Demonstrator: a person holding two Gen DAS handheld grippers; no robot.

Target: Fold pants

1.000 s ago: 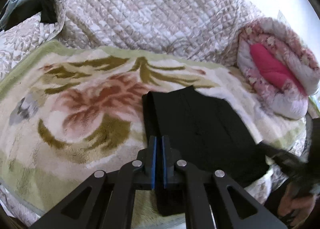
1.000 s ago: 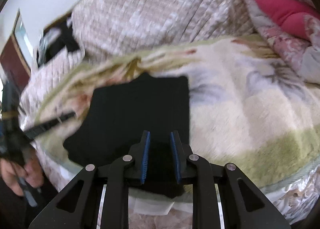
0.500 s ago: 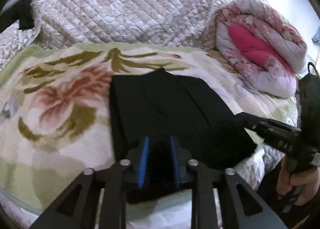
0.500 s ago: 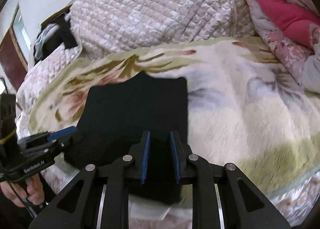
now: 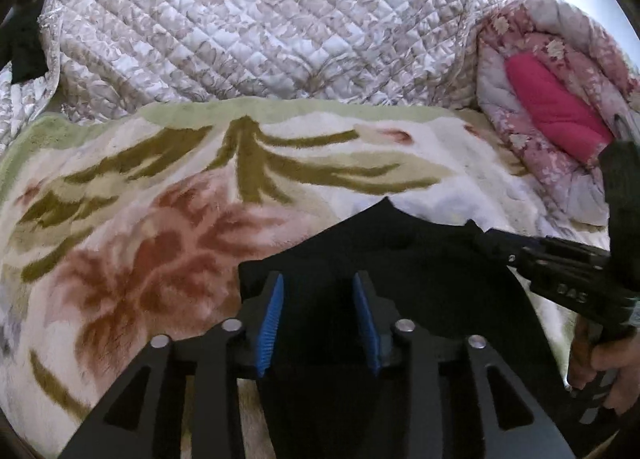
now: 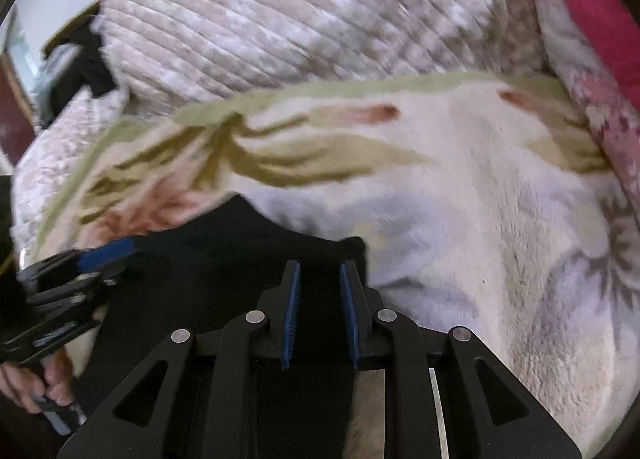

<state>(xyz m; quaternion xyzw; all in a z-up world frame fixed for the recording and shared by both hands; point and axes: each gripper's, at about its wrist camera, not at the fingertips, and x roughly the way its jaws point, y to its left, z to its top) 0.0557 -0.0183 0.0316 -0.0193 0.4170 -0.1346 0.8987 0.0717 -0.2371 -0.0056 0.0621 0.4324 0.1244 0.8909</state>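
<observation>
Black folded pants (image 5: 400, 259) flat on the plush floral blanket (image 5: 140, 219), left gripper (image 5: 318, 319) angled down over them, blue pads opening, nothing pinched, right gripper (image 6: 319, 311) tilted alike, narrowly parted, gripping nothing, quilted cover (image 5: 260, 19) beyond the blanket.

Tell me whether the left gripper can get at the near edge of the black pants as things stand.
Probably yes: the left gripper hangs right over the black pants, jaws opening with nothing pinched, and nothing lies between them and the cloth.
</observation>
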